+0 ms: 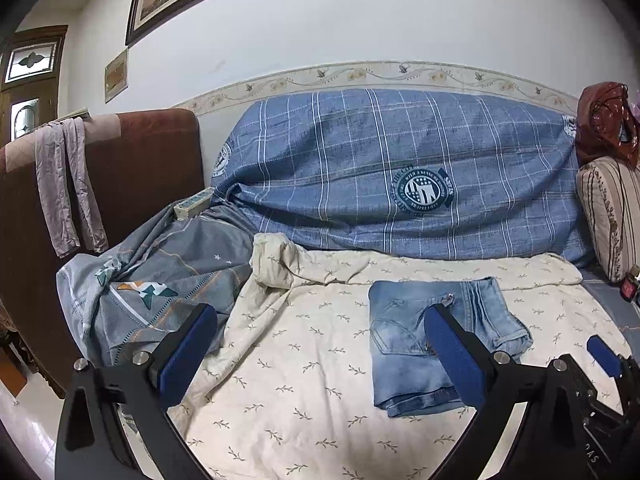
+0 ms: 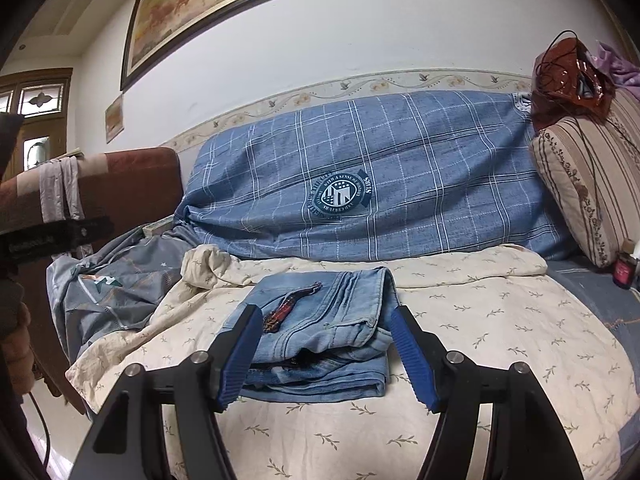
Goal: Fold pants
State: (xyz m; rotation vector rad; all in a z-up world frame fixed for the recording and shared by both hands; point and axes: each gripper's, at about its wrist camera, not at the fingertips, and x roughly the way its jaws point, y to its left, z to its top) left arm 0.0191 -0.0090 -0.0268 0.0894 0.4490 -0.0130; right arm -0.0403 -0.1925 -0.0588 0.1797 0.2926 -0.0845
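Two tools hover over the bed, both released and holding nothing; the left tool has its fingers spread wide, and so does the right tool. Folded into a compact stack, the pants lie on the cream sheet directly ahead of the right tool, between its fingers; from the left tool they sit ahead and off to its right side. Their long axis runs away from the tools, toward the blue plaid cover; the fold looks finished, though the stack's underside is hidden. Right is nearer.
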